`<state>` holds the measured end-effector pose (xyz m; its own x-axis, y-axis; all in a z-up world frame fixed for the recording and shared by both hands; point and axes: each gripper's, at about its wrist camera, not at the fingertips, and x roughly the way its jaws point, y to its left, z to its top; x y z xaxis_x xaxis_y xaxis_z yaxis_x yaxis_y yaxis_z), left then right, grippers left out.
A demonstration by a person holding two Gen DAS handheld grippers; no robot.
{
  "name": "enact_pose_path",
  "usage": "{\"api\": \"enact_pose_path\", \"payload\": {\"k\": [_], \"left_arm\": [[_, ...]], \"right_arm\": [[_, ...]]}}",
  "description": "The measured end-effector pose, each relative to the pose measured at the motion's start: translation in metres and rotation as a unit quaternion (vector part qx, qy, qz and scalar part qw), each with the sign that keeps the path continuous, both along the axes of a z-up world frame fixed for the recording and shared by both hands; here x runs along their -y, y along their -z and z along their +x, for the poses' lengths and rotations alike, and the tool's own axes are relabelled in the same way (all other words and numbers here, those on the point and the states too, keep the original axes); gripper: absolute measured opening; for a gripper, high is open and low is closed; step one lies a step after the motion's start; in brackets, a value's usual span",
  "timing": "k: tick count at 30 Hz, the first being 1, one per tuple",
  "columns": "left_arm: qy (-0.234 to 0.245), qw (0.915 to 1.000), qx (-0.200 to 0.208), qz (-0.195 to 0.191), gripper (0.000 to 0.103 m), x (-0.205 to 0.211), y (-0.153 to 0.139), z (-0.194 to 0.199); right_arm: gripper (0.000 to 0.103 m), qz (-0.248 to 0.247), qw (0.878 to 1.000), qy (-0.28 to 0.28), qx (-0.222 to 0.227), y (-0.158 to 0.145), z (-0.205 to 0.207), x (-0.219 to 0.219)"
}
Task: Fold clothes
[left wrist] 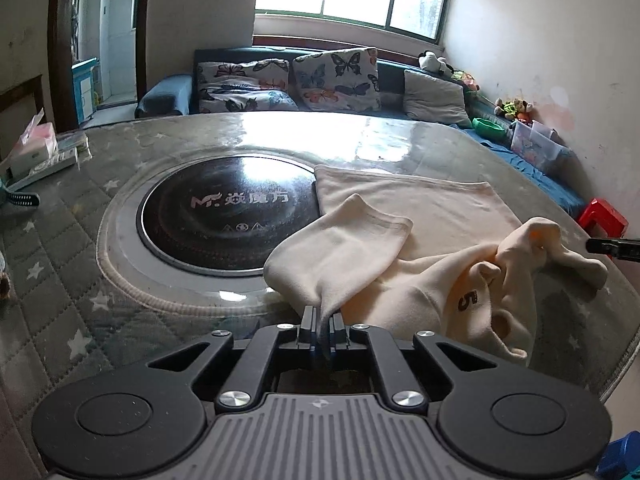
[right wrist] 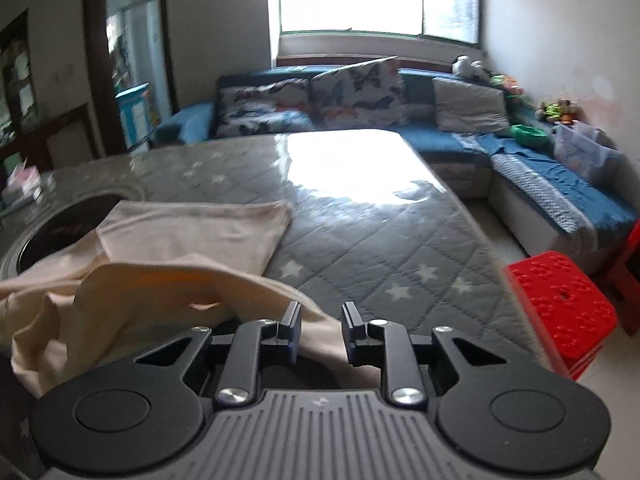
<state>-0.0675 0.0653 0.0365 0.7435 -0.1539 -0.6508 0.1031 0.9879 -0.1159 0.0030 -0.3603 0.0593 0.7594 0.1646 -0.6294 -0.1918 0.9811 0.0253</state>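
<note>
A cream garment (left wrist: 420, 240) with a black "5" printed on it lies partly flat, partly bunched on the quilted grey table cover (left wrist: 60, 260). My left gripper (left wrist: 323, 320) is shut on one sleeve of the garment and holds it lifted, the cuff drooping forward. My right gripper (right wrist: 320, 316) is open, with a fold of the same garment (right wrist: 160, 280) lying between and under its fingers at the table's near right part. The right gripper's tip also shows at the right edge of the left wrist view (left wrist: 612, 247).
A round black induction plate (left wrist: 228, 216) is set in the table left of the garment. A tissue box (left wrist: 34, 144) sits at the far left. A blue sofa with butterfly cushions (left wrist: 336, 76) stands behind. A red stool (right wrist: 560, 308) stands right of the table.
</note>
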Motion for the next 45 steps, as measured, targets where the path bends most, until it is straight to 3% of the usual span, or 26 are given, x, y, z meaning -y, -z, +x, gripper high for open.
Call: {"api": "enact_pose_path", "payload": {"k": [2,3,6,13,15,17,19,28,36,42,45], "left_arm": [[0.002,1.0,0.0,0.004,0.007,0.002,0.002,0.001],[0.003,1.0,-0.001,0.005,0.007,0.003,0.002,0.001],[0.003,0.9999,-0.002,0.011,0.007,0.004,0.001,0.002],[-0.003,0.9998,-0.001,0.021,0.021,0.0,-0.003,0.0],[-0.006,0.9997,0.003,0.024,0.029,0.0,-0.006,0.0],[-0.008,0.9996,0.007,0.027,0.03,-0.001,-0.009,-0.001],[-0.007,0.9996,0.011,0.025,0.033,-0.001,-0.012,0.003],[0.02,0.9987,0.032,0.034,0.035,0.019,-0.019,0.031],[0.051,0.9981,0.014,0.031,0.035,0.033,-0.006,0.055],[0.078,0.9963,-0.008,0.033,0.035,0.048,0.011,0.065],[0.087,0.9951,-0.016,0.044,0.042,0.055,0.02,0.066]], "right_arm": [[0.038,-0.01,1.0,-0.021,-0.001,0.002,0.005,-0.009],[0.04,-0.015,0.999,-0.031,-0.001,0.003,0.007,-0.014],[0.04,-0.038,0.997,-0.069,-0.003,0.006,0.015,-0.031],[0.041,-0.102,0.986,-0.131,0.014,0.014,0.029,-0.065],[0.038,-0.111,0.983,-0.147,0.012,0.016,0.032,-0.071],[0.014,-0.117,0.98,-0.16,0.007,0.017,0.033,-0.075],[0.009,-0.121,0.979,-0.165,0.007,0.017,0.031,-0.077],[0.007,-0.167,0.974,-0.138,0.071,-0.01,0.002,-0.068],[0.007,-0.222,0.963,-0.065,0.139,-0.035,-0.016,-0.04],[0.007,-0.229,0.967,-0.039,0.101,-0.016,-0.018,-0.025],[0.008,-0.231,0.97,-0.036,0.064,0.0,-0.018,-0.021]]}}
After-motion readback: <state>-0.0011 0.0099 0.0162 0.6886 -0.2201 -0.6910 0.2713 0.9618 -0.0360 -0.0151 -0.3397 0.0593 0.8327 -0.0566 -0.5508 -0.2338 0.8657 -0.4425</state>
